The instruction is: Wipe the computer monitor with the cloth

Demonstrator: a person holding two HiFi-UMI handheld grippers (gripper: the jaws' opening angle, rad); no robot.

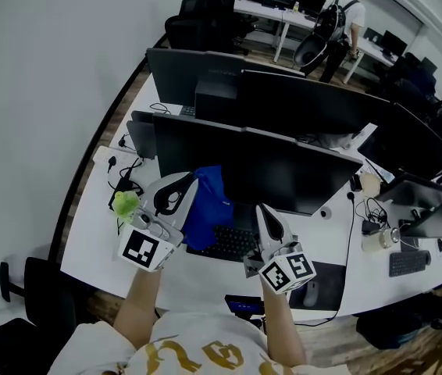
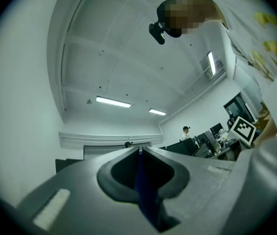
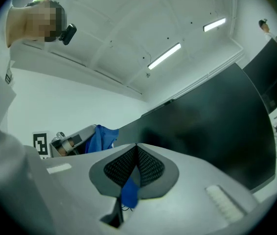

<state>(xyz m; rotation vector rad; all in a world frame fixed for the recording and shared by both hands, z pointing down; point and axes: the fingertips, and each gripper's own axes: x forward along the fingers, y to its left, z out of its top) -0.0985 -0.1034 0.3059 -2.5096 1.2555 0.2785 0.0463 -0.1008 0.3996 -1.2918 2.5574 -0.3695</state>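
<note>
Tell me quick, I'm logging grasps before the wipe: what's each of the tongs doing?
Left tongs: closed on the blue cloth.
Right tongs: closed, pinching a bit of blue cloth.

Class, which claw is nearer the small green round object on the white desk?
Left. The left claw hangs just right of the small green round object; the right claw is farther right, past the black keyboard.

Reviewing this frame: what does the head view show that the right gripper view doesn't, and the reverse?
Only the head view: the keyboard, mouse and green object. Only the right gripper view: the right gripper with jaws shut on a bit of the blue cloth, plus ceiling lights. Both: the monitor, and that cloth hanging from the left gripper.
</note>
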